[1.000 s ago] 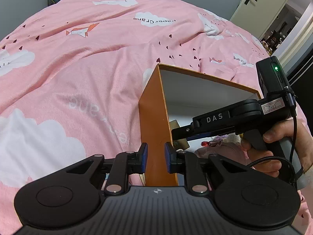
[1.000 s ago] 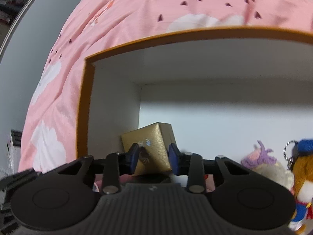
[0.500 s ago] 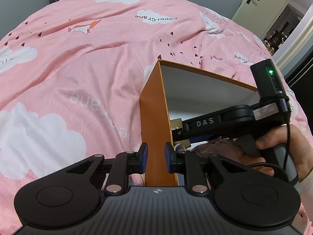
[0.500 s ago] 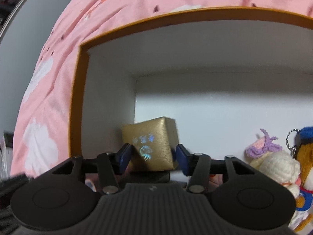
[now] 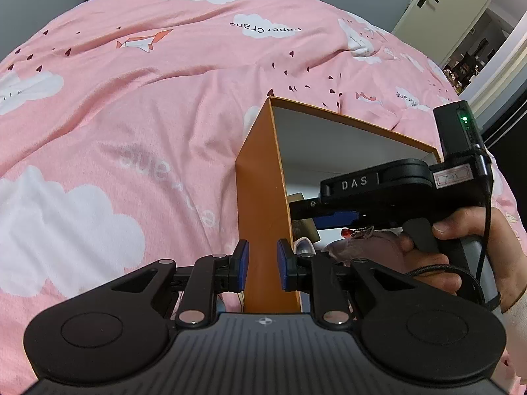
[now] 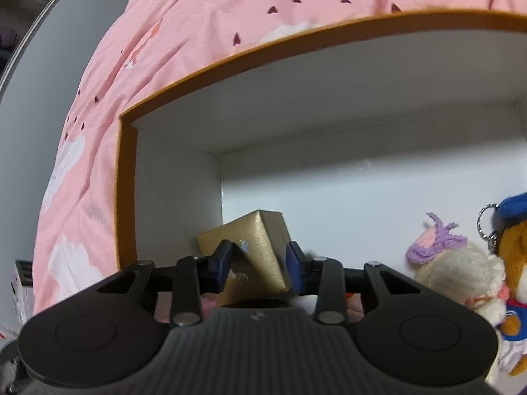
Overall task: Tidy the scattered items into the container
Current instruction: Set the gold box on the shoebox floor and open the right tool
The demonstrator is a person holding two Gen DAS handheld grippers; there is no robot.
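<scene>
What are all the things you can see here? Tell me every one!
orange box: one, orange outside and white inside, open on the bed.
gold box: one, gold, tilted in the orange box's corner, between the right gripper's fingers.
crochet doll: one, cream with purple yarn, inside the orange box at the right.
plush keychain: one, orange with a blue hat and a metal ring, beside the doll.
pink bedspread: one, pink with white clouds, under everything.
door: one, pale, far right corner of the room.
left gripper: one, black with blue fingers, clamped on the orange box's wall.
right gripper: one, black with blue fingers, closing around the gold box.
hand: one, holding the right gripper's handle.
</scene>
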